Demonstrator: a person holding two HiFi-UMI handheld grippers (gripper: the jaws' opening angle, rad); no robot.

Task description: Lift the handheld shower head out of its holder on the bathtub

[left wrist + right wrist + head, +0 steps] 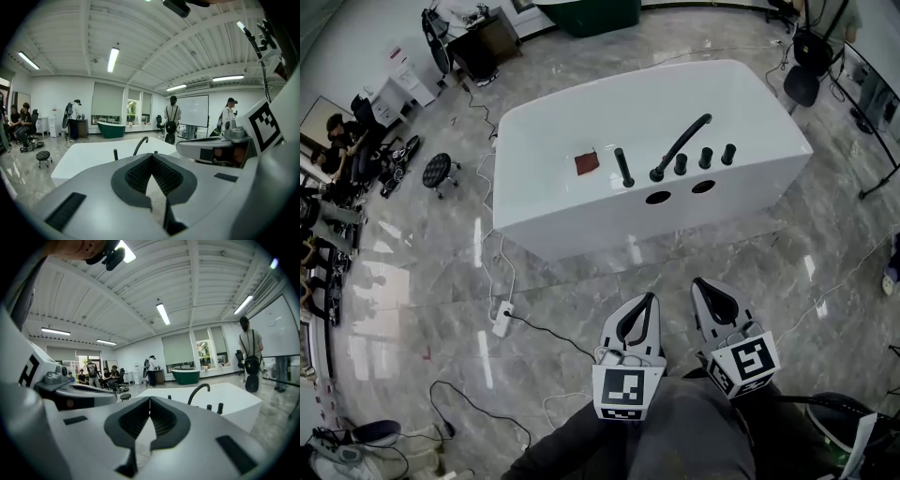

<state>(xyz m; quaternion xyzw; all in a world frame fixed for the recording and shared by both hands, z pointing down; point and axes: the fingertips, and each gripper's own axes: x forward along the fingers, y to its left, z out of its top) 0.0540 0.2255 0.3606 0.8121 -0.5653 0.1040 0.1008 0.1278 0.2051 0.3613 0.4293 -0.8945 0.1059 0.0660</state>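
grey marble floor | white bathtub mid-room | left tongs, right tongs clenched, empty

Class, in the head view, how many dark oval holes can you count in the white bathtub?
2. Both lie along the near edge of the bathtub: left hole below the curved spout, right hole below the short knobs. More could be hidden on far sides.

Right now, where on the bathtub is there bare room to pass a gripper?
Bare: the tub top left of the red-brown square and behind the curved spout. Crowded: the near edge, where shower head, spout and three knobs stand in a row.
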